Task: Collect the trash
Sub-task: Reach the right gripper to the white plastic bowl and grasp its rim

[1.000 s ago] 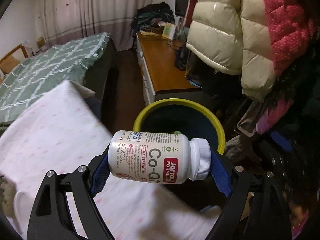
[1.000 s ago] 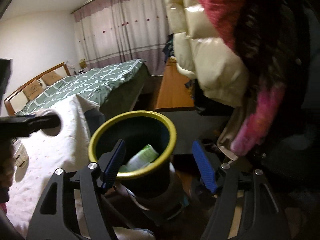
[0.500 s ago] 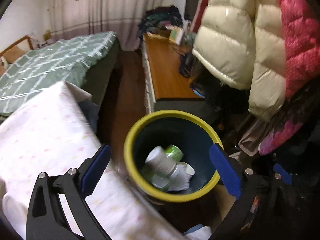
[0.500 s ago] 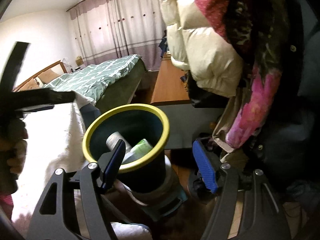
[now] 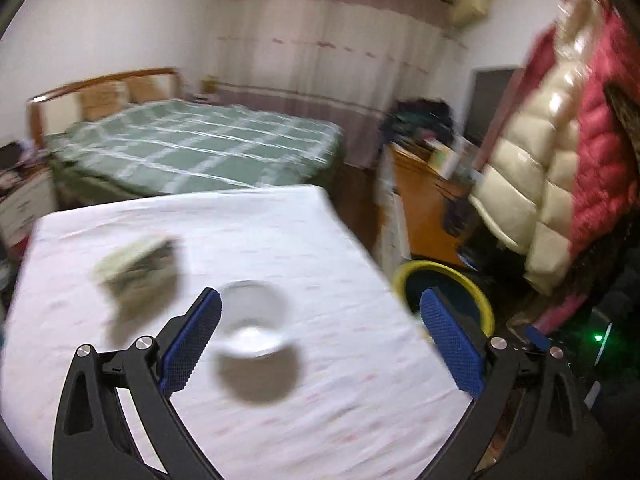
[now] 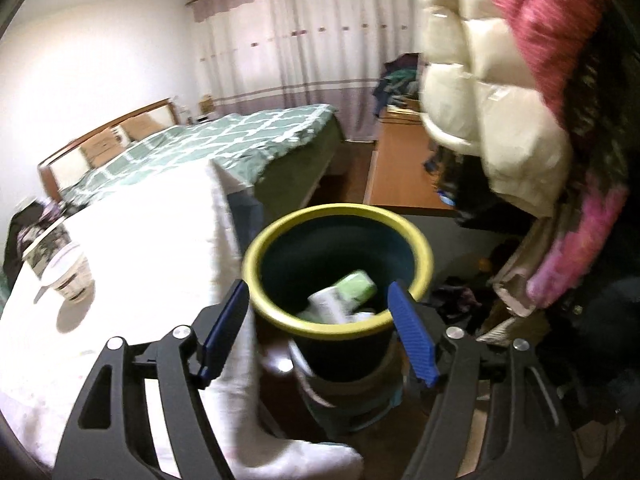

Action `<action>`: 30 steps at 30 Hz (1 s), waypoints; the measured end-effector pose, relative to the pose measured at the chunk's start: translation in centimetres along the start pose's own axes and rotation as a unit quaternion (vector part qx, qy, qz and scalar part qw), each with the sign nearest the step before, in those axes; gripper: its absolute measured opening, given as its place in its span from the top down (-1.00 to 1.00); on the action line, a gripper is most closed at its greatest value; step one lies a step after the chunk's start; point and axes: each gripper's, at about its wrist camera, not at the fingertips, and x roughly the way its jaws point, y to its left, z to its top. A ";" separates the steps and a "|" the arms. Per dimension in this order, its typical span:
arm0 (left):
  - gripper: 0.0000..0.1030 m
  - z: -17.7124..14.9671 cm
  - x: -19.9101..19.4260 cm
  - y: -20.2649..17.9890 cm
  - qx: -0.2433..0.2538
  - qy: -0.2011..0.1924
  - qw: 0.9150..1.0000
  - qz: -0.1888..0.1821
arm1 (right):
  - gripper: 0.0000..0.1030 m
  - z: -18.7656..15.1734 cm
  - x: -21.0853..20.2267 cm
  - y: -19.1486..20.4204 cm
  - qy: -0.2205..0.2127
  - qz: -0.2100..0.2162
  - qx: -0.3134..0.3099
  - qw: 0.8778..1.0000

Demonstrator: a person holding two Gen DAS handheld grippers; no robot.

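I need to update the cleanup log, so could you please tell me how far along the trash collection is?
Done: a white bottle and a green item lie in the yellow-rimmed bin. In hand: nothing; the left gripper stands open and empty above the table, its jaws having just opened, and the right gripper is open and empty at the bin. Left: a cup and a blurred packet remain on the table.

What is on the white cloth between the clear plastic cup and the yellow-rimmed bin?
Nothing: in the left wrist view, only bare white tablecloth stretches from the clear plastic cup to the yellow-rimmed dark bin, which stands past the table's edge.
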 end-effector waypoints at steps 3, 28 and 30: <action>-0.90 -1.0 -3.2 3.3 -0.018 -0.020 0.999 0.047 | -0.37 0.0 0.1 2.6 0.002 0.027 -0.024 0.999; -0.90 -6.0 -8.0 14.4 -0.118 -0.028 0.988 0.091 | -0.64 0.0 7.8 27.0 0.103 0.220 -0.185 0.952; -0.90 -6.2 -7.7 14.7 -0.120 -0.026 0.988 0.088 | -0.64 0.2 8.5 27.5 0.105 0.213 -0.181 0.954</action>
